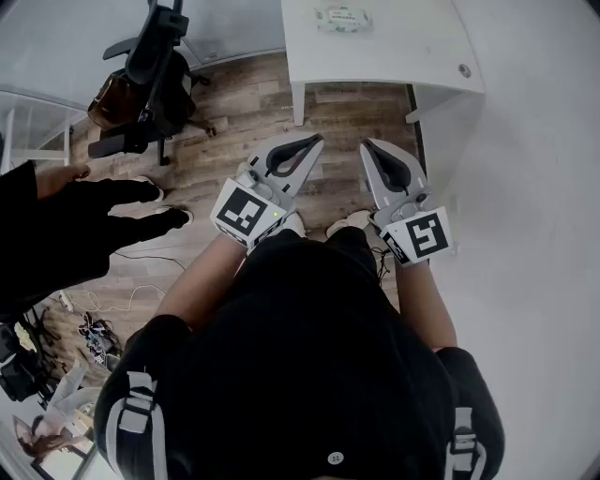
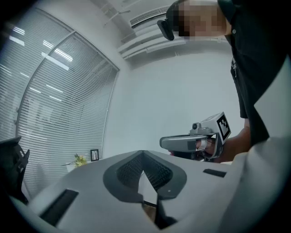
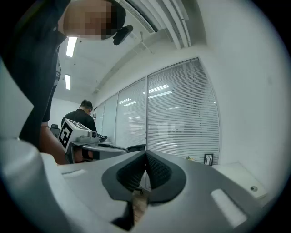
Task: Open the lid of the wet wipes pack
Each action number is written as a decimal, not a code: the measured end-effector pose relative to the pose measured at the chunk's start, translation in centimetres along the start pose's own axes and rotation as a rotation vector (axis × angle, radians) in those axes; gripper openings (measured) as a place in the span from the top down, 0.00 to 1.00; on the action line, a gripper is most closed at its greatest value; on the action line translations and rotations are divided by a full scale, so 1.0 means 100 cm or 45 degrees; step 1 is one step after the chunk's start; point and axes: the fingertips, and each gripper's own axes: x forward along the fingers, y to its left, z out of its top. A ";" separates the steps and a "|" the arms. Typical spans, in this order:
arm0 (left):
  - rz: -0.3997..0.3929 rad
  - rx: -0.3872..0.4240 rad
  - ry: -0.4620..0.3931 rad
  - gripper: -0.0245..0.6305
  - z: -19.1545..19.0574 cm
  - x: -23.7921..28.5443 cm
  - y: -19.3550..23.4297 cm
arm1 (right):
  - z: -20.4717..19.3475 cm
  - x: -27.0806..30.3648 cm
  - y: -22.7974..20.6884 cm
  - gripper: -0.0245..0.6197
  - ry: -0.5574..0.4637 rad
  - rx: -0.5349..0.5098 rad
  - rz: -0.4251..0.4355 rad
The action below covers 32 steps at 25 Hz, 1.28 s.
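Wet wipes pack (image 1: 343,19) lies flat on the white counter (image 1: 403,56) at the far edge of the head view, well apart from both tools. It's too small there to make out the lid or which way its tab faces. Left tool (image 1: 311,143) and right tool (image 1: 369,147) are held level, side by side, over the wood floor (image 1: 253,108). Both are near the person's body and point toward the counter, touching nothing. Office chair (image 1: 155,66) stands far left; another person's dark sleeve (image 1: 66,234) comes in at left.

Left gripper view: jaws clenched tip to tip, nothing btw them. Right tool shows beyond at right, window blinds (image 2: 59,104) at left. No pack in view.

Right gripper view: jaws likewise pressed together, empty. More blinds, and a 2nd person in black (image 3: 82,116) far off. No pack here either.

Handling, prob.: the pack is light, w/ a soft film body that dents and slides on a smooth top, plus a stiff snap lid. Best pin the body w/ one tool and catch the lid's front lip w/ the other, lifting toward the hinge. Jaws must open first; approach not yet begun.
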 end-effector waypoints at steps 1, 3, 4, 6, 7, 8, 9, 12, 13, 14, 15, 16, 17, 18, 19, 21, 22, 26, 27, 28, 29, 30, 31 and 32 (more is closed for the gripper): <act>-0.006 0.007 0.008 0.96 0.001 -0.001 -0.001 | 0.000 -0.001 0.001 0.95 -0.003 0.007 0.000; -0.012 0.013 0.002 0.96 0.003 -0.004 -0.003 | -0.001 -0.002 0.005 0.95 -0.006 0.018 -0.001; -0.012 0.012 -0.010 0.96 0.004 -0.005 -0.003 | -0.002 -0.002 0.006 0.95 -0.005 0.019 -0.001; -0.014 0.012 -0.023 0.96 0.005 -0.009 -0.004 | -0.003 -0.002 0.010 0.95 -0.003 0.017 -0.005; -0.016 0.010 -0.023 0.96 0.004 -0.011 -0.004 | -0.003 -0.002 0.011 0.95 -0.004 0.017 -0.007; -0.018 0.011 -0.020 0.96 0.004 -0.013 -0.005 | -0.003 -0.003 0.012 0.95 -0.005 0.021 -0.008; -0.020 0.012 -0.015 0.96 0.003 -0.014 -0.006 | -0.004 -0.004 0.012 0.95 -0.006 0.030 -0.007; -0.018 0.008 -0.007 0.96 0.002 -0.015 -0.006 | -0.006 -0.007 0.011 0.95 -0.011 0.077 -0.001; -0.017 0.004 -0.004 0.96 0.002 -0.016 -0.006 | -0.007 -0.007 0.011 0.95 -0.014 0.087 0.001; -0.015 -0.001 0.006 0.96 0.001 -0.017 -0.005 | -0.007 -0.007 0.012 0.95 -0.016 0.091 0.002; -0.011 -0.004 0.019 0.96 -0.001 -0.018 -0.005 | -0.007 -0.007 0.013 0.95 -0.016 0.090 0.004; -0.007 -0.007 0.024 0.96 -0.002 -0.020 -0.004 | -0.007 -0.008 0.014 0.95 -0.015 0.087 0.004; -0.003 -0.011 0.012 0.96 -0.002 -0.020 -0.004 | -0.007 -0.008 0.015 0.94 -0.013 0.083 0.004; 0.001 -0.018 -0.004 0.96 -0.001 -0.020 -0.004 | -0.006 -0.008 0.015 0.93 -0.013 0.080 0.003; 0.006 -0.026 -0.016 0.96 0.000 -0.020 -0.003 | -0.005 -0.008 0.015 0.92 -0.013 0.076 0.002; 0.013 -0.031 -0.026 0.96 0.002 -0.019 0.000 | -0.003 -0.006 0.014 0.87 -0.011 0.065 0.001; 0.015 -0.032 -0.028 0.96 0.003 -0.018 0.001 | -0.002 -0.005 0.013 0.84 -0.009 0.059 0.000; 0.023 -0.041 -0.028 0.96 0.005 -0.020 0.001 | -0.001 -0.007 0.011 0.78 0.001 0.041 -0.012; 0.026 -0.041 -0.025 0.96 0.005 -0.019 0.000 | -0.001 -0.008 0.009 0.76 0.002 0.038 -0.017; 0.028 -0.040 -0.023 0.96 0.005 -0.017 -0.001 | -0.001 -0.010 0.005 0.74 0.002 0.038 -0.022; 0.031 -0.040 -0.021 0.96 0.005 -0.015 -0.001 | 0.000 -0.011 0.001 0.71 0.001 0.038 -0.026; 0.034 -0.040 -0.022 0.96 0.006 -0.011 -0.002 | 0.000 -0.012 -0.003 0.69 0.000 0.039 -0.029; 0.038 -0.040 -0.023 0.96 0.007 -0.007 -0.002 | 0.000 -0.013 -0.008 0.67 0.001 0.039 -0.031; 0.042 -0.038 -0.023 0.96 0.008 -0.003 -0.003 | -0.001 -0.014 -0.013 0.65 0.003 0.039 -0.031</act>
